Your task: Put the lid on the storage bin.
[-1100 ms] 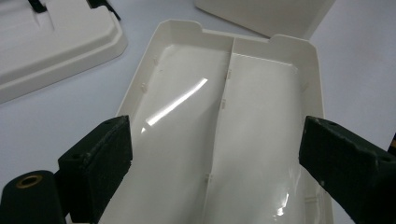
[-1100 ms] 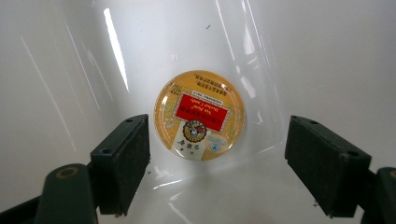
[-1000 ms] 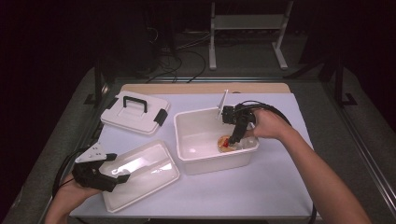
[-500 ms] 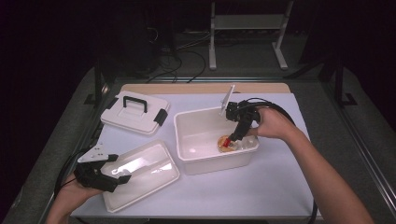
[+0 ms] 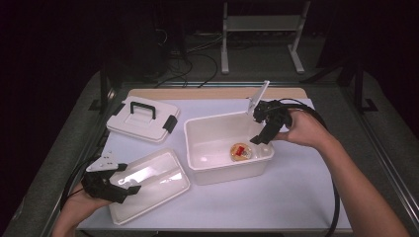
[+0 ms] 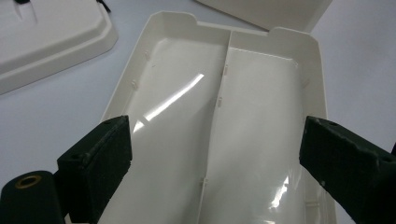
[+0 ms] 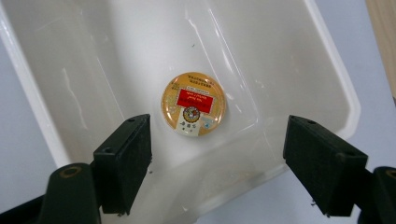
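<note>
A white open box stands mid-table, and a round orange tin with a red label lies flat on its floor near the right end. My right gripper hangs open above the box's right rim, apart from the tin. A shallow white inner tray with a centre divider lies at the front left. My left gripper is open over the tray's near end, jaws wide and holding nothing.
A white lid with a black handle lies at the back left. Cables trail from both grippers. A wooden strip runs along the table's far edge, with a metal stand on the floor beyond.
My right gripper has lifted up and back out of the box, leaving the tin lying on the box floor. The left gripper has barely moved.
</note>
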Available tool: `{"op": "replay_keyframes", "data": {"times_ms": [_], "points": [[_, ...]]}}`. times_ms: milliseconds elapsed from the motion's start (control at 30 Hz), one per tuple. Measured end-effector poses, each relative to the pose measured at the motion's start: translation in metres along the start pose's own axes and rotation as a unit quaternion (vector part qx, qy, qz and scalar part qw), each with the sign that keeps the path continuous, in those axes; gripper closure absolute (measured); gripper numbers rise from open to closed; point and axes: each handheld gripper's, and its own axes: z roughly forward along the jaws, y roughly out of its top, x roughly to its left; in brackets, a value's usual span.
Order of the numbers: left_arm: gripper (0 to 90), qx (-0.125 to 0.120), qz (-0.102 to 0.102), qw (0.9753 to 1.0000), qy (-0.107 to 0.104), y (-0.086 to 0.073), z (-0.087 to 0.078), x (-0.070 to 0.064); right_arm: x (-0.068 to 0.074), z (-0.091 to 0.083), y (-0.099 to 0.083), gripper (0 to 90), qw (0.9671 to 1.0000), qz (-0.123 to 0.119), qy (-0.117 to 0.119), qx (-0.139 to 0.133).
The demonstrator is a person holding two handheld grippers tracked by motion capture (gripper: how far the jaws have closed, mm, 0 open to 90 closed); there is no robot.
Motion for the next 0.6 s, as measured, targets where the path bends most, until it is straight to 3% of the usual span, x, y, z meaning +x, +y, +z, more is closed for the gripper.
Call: {"op": "replay_keyframes", "data": {"times_ms": [600], "points": [[9.1, 0.006, 0.002, 1.0000, -0.001, 0.003, 0.005, -0.003, 0.008, -0.026, -0.036, 25.7, 0.9989, 0.033, -0.014, -0.029]]}}
